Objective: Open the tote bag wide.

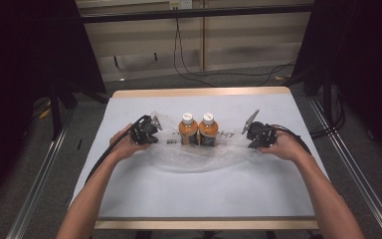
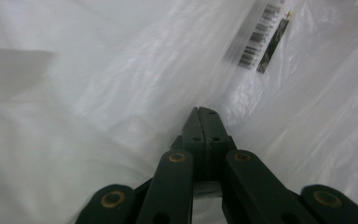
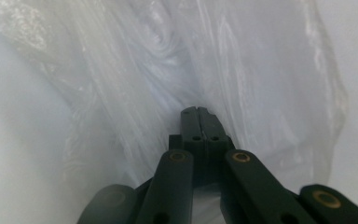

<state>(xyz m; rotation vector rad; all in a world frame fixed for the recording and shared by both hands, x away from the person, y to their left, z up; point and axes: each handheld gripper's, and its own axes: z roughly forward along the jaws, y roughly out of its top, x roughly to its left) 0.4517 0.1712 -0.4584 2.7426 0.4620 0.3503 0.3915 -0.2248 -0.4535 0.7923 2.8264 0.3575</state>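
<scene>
Fingers (image 2: 204, 122) of the left gripper (image 1: 151, 130) are pressed together on a fold of the clear plastic bag (image 1: 199, 154), pinching its left end beside a printed barcode label (image 2: 259, 42). Two orange bottles (image 1: 199, 130) stand upright, side by side and touching, near the middle of the bench (image 1: 199, 194), with the bag's film lying around and in front of them (whether they sit inside it I cannot tell). At the bag's right end, the right gripper (image 1: 254, 137) has its fingers (image 3: 200, 122) likewise clamped on bunched film.

The step in hand looks like spreading or drawing the bag taut between both hands. To do it well, I would keep both pinches firm and pull evenly and level, since a lopsided tug could tip the bottles or let the thin film slip.

Room is generous: bare bench lies toward the person, while each hand is nearer a side edge, the right one nearer still.
</scene>
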